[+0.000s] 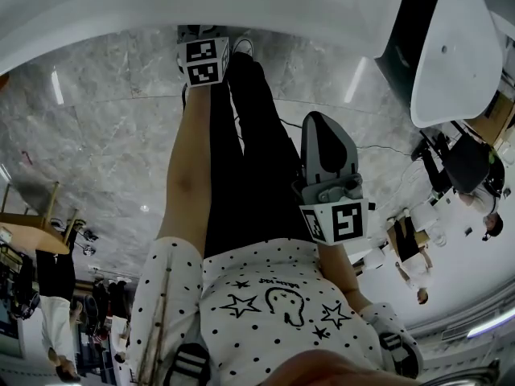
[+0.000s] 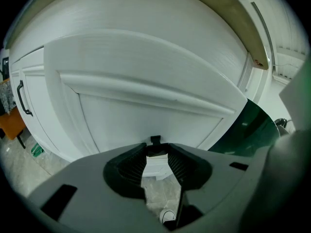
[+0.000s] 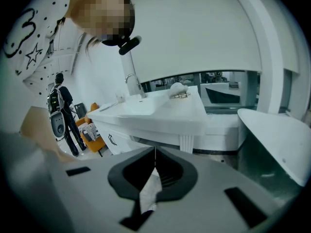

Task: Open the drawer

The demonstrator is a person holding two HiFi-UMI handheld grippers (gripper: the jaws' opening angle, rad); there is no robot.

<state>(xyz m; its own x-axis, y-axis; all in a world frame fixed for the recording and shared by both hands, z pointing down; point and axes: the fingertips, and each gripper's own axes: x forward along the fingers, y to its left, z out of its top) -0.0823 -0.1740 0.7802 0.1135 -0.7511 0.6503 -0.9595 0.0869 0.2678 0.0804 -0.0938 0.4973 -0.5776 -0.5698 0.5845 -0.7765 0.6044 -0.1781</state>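
- Far to the left of the white panelled drawer front (image 2: 146, 76), a thin black bar handle (image 2: 22, 98) stood upright on a neighbouring white door. An orange seat (image 2: 9, 123) sat just below it.
- The drawer front filled the left gripper view straight ahead of my jaws, its raised moulding running across it. I could not tell whether it was pulled out at all.
- My left gripper (image 2: 156, 152) pointed at the lower part of that front with its jaws wide apart and nothing pressed between the pads. A small black tab (image 2: 155, 140) showed at the tips. I could not tell whether it belonged to the drawer front or to my tool.
- In the head view my bare left arm (image 1: 185, 175) was stretched out towards the drawer front over the grey marbled floor (image 1: 105, 135). The marker cube (image 1: 203, 61) sat just short of the white cabinet edge.
- My right gripper (image 3: 154, 159) hung well back from the drawer front, beside my black trousers (image 1: 249, 159). Its jaw tips were together and it was empty.
- Its view looked onto a white basin counter (image 3: 160, 115) with a curved tap (image 3: 132, 84).
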